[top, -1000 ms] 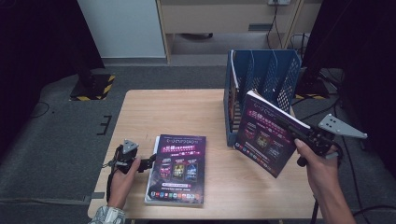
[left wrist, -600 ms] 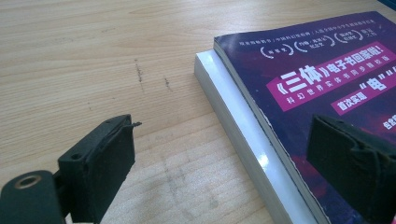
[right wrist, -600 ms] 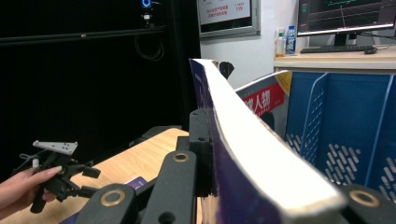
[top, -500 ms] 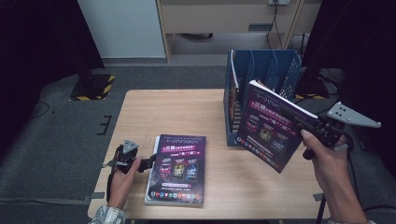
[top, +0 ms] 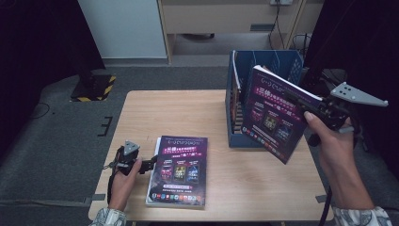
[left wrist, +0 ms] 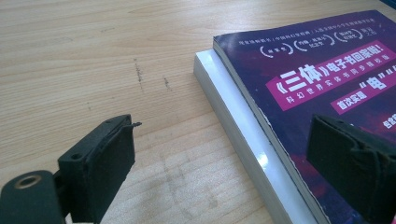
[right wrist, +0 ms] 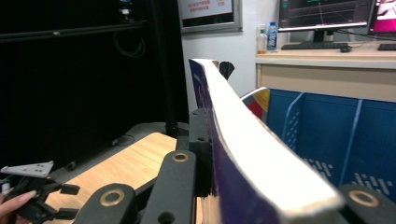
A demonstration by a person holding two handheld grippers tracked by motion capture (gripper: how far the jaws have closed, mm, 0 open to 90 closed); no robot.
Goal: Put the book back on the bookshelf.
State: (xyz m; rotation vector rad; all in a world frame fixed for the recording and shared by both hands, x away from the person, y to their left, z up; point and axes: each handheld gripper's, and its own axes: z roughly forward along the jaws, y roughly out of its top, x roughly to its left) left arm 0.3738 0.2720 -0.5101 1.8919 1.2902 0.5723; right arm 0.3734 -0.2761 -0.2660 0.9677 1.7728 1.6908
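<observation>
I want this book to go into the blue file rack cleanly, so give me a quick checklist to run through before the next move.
1. Right gripper clamped on the held book: ok, jaws shut on its edge.
2. Book lifted off the table: ok, it hangs tilted in the air.
3. Book lined up with a slot of the blue rack: not ok, it leans in front of the rack.
4. Free slot in the rack: cannot tell, one book already stands at its left side.
5. Left gripper out of the way: ok, open beside the stacked books.
</observation>
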